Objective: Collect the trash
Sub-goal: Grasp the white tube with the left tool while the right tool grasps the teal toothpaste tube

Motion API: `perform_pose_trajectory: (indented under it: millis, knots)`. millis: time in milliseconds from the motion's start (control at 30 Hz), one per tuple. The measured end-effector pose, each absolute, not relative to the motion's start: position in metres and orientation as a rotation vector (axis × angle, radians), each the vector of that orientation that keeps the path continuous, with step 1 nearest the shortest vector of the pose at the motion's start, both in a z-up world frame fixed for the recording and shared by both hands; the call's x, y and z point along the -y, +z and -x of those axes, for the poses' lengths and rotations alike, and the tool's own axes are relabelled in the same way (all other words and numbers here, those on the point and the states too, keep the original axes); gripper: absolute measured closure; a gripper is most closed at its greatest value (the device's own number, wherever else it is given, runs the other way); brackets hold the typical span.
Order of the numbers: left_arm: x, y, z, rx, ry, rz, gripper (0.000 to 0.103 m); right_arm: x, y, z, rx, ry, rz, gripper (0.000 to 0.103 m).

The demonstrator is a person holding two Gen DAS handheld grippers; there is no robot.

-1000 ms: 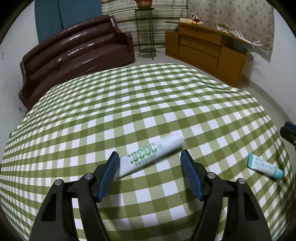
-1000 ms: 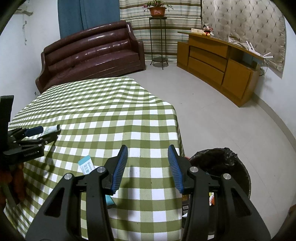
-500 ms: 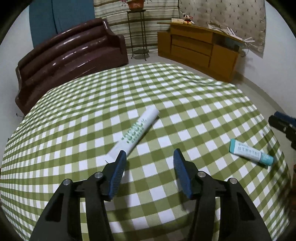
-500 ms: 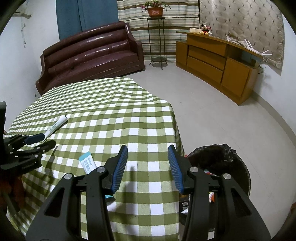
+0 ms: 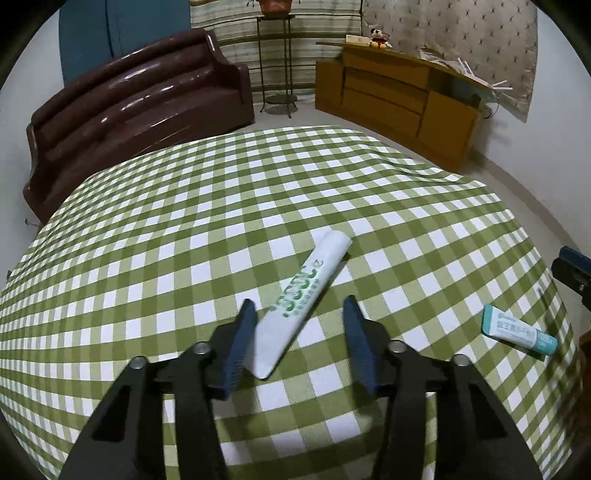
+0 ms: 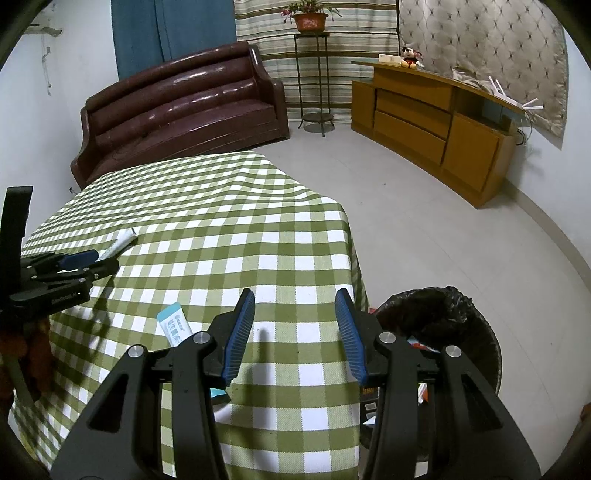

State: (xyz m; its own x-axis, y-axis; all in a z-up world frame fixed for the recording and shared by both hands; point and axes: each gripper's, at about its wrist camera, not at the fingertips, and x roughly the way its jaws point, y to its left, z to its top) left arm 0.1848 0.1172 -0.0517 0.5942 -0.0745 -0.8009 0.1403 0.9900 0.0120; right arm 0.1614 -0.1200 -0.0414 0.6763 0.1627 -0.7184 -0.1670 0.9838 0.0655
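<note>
Your left gripper (image 5: 299,314) had its fingers wide around the white tube (image 5: 304,299), which sat skewed against one finger; closing might've flicked it away. Right gripper (image 6: 295,314) sat wide, empty.

A green-and-white checked cloth covers the tabletop (image 5: 184,221). The larger tube (image 5: 306,299) is white with green lettering; the smaller tube (image 5: 517,332) is white with teal ends and teal print. Both the left gripper (image 5: 299,339) and the right gripper (image 6: 295,332) are black, with blue ribbed pads (image 6: 240,332). The trash bin (image 6: 443,317) wears a black liner. The sofa (image 6: 184,110) is glossy dark brown, the cabinet (image 6: 436,125) honey-brown wood, the curtain (image 6: 140,33) blue (beside it, striped beige-and-green fabric).
</note>
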Motion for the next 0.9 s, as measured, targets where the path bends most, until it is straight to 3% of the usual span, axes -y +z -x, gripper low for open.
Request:
perform_pose_trajectory:
  millis: [100, 233, 900]
  knots:
    - [-0.112, -0.052, -0.179, -0.919, -0.141, -0.095, 0.075, 0.120, -0.041, -0.159, -0.809, 0.192, 0.007, 0.059]
    - [-0.106, -0.053, -0.174, -0.917, -0.144, -0.107, 0.080, 0.117, -0.041, -0.155, -0.812, 0.199, 0.011, 0.059]
    - [-0.100, -0.048, -0.112, -0.934, -0.087, -0.024, 0.084, 0.093, -0.048, -0.132, -0.845, 0.280, 0.031, 0.058]
